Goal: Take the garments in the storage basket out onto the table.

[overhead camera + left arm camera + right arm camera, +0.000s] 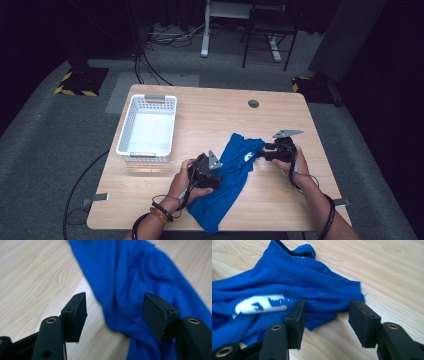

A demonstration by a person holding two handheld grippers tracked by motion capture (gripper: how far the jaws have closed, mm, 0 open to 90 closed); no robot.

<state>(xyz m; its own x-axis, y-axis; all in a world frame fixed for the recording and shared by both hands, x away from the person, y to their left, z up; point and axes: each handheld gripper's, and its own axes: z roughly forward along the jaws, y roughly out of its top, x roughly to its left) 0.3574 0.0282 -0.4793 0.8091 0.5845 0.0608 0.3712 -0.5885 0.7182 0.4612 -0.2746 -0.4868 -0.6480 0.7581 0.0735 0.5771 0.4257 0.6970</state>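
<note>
A crumpled blue shirt lies in a long diagonal heap on the wooden surface, and both grippers are closing in on it from opposite ends. The left gripper has its 2 jaws spread wide and empty. In the left gripper view, a bunched fold of the shirt sits between and just ahead of the jaws, nearer the right-hand jaw, with bare surface under the left-hand one. That placement suggests the jaws are lined up to straddle the fold and pinch it.

The right gripper is likewise released, gripping nothing. In the right gripper view, the shirt's ragged edge lies just beyond the jaw tips, passing in front of the gap between them, and a white printed mark lies off to the left of the left-hand jaw. The jaws appear low, near the surface, probably so one can slip under the cloth edge.

With one gripper at each end, the aim looks like lifting and spreading the shirt, or carrying it. A white basket stands well apart, beyond the left gripper, a likely place to put it. Neither grasp is made yet; the thin cloth could slip if only a single layer is caught.
</note>
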